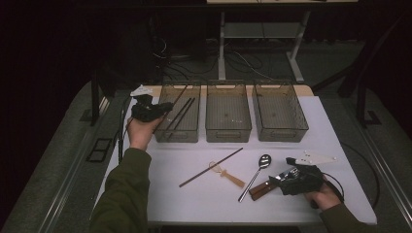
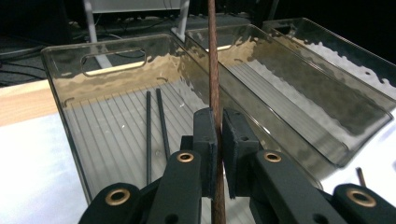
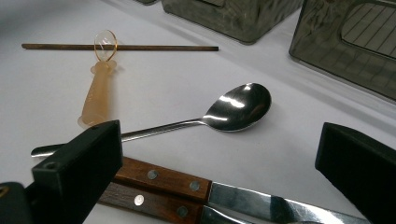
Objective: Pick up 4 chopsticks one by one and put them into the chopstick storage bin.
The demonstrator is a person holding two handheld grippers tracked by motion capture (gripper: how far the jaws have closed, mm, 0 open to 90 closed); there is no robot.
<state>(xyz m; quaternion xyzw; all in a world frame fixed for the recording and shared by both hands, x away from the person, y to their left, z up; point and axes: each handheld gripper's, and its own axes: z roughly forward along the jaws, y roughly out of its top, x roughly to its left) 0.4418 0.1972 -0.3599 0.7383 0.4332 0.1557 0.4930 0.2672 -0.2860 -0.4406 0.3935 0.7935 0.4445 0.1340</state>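
My left gripper hovers over the left clear bin and is shut on a brown chopstick that stands upright between its jaws. Two black chopsticks lie on the floor of that bin. My right gripper rests low at the table's front right, open, with its jaws on either side of two wooden-handled knives. Just beyond them lies a steel spoon.
A second brown chopstick lies slantwise mid-table, with a small amber plastic spoon crossing it. The middle bin and right bin stand in a row behind. The white mat ends near the front edge.
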